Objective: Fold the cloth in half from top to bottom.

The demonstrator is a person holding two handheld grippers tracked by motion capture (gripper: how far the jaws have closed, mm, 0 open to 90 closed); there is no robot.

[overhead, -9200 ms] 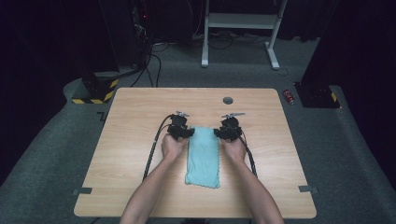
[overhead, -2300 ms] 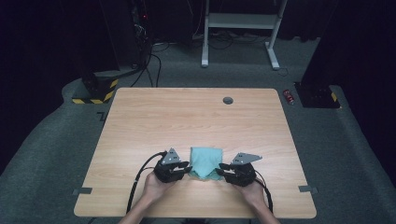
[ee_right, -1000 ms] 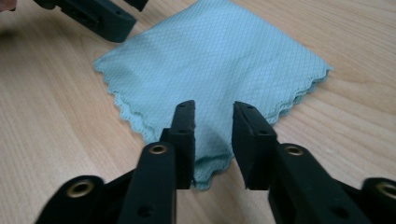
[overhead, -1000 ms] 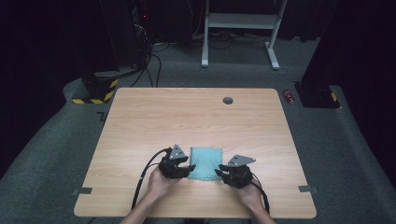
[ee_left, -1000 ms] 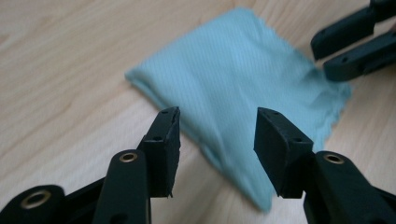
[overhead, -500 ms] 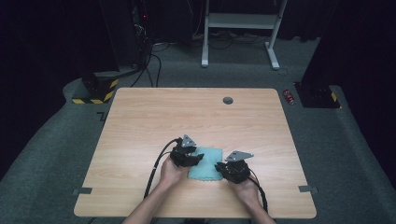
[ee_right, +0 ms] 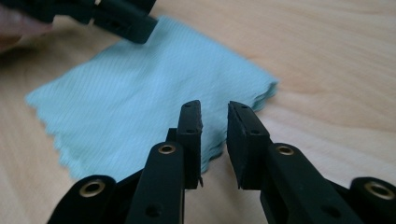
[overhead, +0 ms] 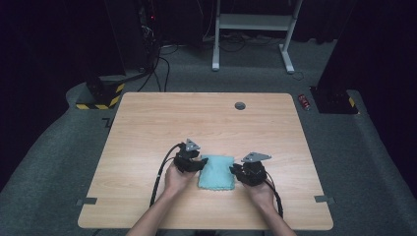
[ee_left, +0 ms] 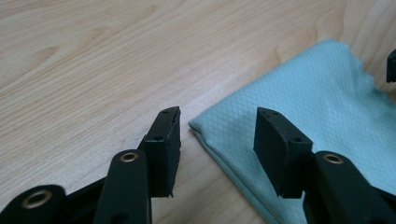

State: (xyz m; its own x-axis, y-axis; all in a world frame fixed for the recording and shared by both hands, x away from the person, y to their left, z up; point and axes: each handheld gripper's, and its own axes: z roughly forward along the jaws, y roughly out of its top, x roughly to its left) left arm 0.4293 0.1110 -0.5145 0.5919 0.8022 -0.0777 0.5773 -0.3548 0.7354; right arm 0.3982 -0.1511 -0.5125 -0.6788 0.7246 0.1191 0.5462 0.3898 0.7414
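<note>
Your left gripper [ee_left: 217,135], jaws apart, straddles the cloth [ee_left: 317,112] corner at its 12 o'clock; your right gripper [ee_right: 215,128], narrowly apart and just opening, holds nothing.

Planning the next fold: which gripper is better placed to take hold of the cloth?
Left, probably: the left gripper has open jaws straddling the cloth corner; the right gripper is nearly closed beside its edge.

The table [overhead: 206,123] is evenly lit from above while the room around it falls nearly black. In the gripper views the jaws stand sharp with soft shadows beneath. The cloth [ee_right: 140,93] blurs toward its far edge; wood glares pale.
</note>
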